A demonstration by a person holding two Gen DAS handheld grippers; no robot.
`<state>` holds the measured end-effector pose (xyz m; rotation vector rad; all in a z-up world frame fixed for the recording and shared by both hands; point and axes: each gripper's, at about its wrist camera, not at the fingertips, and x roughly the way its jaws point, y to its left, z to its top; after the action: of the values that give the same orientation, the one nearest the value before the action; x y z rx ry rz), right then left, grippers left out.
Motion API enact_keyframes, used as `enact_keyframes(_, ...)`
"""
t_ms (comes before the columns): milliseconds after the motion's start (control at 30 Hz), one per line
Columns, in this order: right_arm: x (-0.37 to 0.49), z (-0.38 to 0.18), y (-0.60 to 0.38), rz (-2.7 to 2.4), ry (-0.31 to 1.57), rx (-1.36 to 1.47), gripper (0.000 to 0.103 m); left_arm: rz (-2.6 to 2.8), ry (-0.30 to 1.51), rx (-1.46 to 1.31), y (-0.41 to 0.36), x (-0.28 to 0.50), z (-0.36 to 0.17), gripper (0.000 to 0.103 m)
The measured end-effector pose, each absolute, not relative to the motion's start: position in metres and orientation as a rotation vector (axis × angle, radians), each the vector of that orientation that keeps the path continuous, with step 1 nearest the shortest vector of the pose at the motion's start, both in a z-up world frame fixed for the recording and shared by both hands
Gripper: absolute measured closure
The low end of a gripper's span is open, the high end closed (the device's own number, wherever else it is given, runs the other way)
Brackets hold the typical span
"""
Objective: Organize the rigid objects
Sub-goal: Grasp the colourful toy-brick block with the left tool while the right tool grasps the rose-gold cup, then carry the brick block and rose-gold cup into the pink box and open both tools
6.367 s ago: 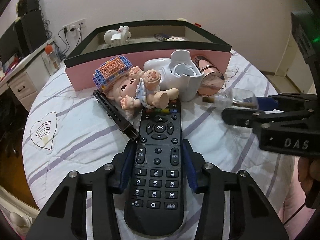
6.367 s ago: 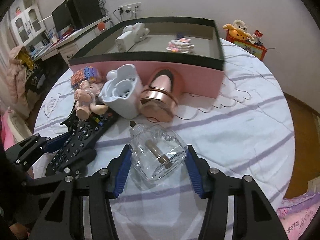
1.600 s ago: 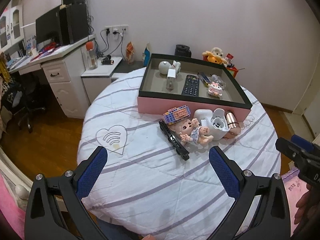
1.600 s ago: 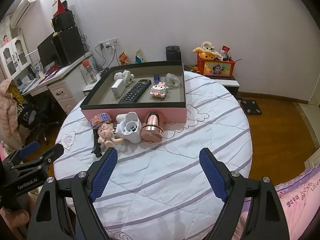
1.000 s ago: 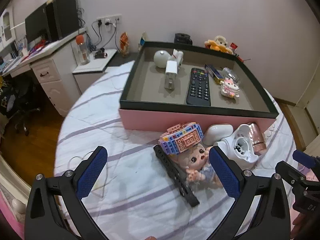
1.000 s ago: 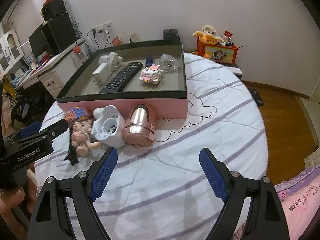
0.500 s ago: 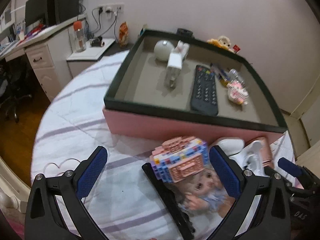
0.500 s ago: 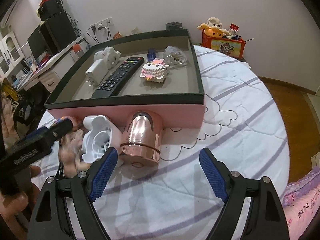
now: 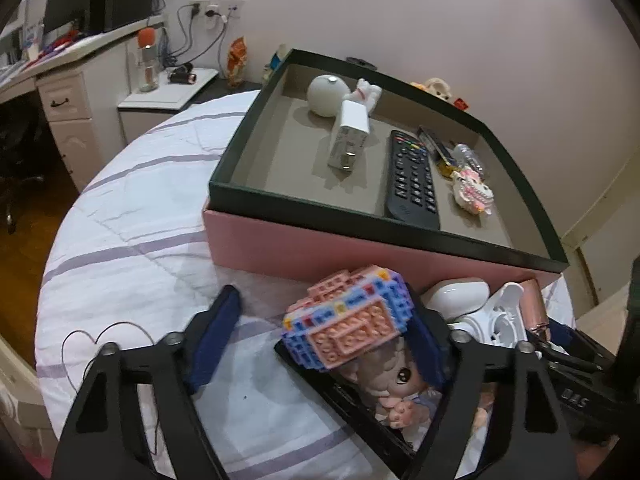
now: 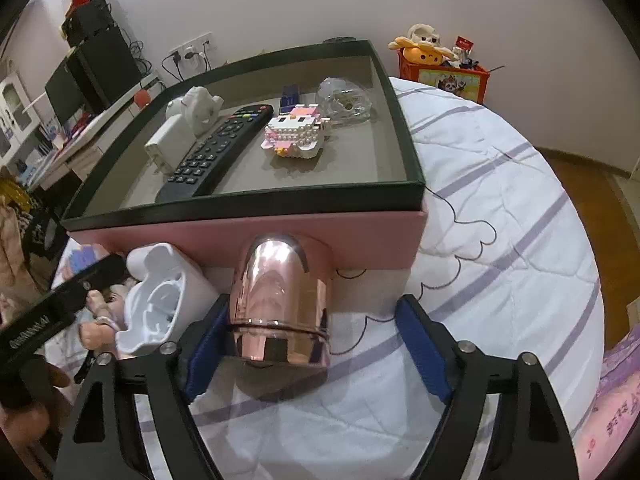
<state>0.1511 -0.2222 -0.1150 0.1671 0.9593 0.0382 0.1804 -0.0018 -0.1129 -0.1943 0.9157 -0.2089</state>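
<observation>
A pink-and-blue brick block (image 9: 348,320) rests on a doll (image 9: 400,380) in front of the pink box (image 9: 360,256). My left gripper (image 9: 320,344) straddles the block with its jaws closing. The right pad is at the block's side and the left pad stands well clear. In the right wrist view a rose-gold cup (image 10: 280,300) lies on its side against the box wall (image 10: 360,236). My right gripper (image 10: 314,350) has the cup between its closing jaws, close to the left pad, with a wide gap to the right pad.
The box holds a black remote (image 10: 216,148), a white charger (image 9: 348,136), a white ball (image 9: 328,94), a pearl brick figure (image 10: 296,132) and a glass bottle (image 10: 344,100). A white holder (image 10: 160,300), a white case (image 9: 456,296) and a black bar (image 9: 352,400) crowd the doll.
Both grippers have come down and forward to the pile by the box. The left jaws have narrowed around the brick block. The right jaws now straddle the rose-gold cup.
</observation>
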Motion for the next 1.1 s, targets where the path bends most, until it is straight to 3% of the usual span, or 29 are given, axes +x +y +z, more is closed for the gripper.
enact_keyframes(100,0.151,-0.114,-0.217,0.058,0.949,0.146,0.041,-0.233,0.907,-0.179,-0.005,0.179,-0.111,0.052)
enact_keyframes(167,0.150,-0.113,-0.215,0.067,0.949,0.135,0.054,-0.238,0.904,-0.185,-0.005,0.179,-0.110,0.052)
enact_keyframes(667,0.122,-0.098,-0.225,0.098,0.938,0.172,0.055,-0.229,0.820,-0.178,0.022,0.146,-0.084,0.053)
enact_keyframes(1100,0.126,-0.027,-0.213,0.157,0.814,0.149,0.055,-0.246,0.713,-0.154,0.028,0.145,-0.021,0.053)
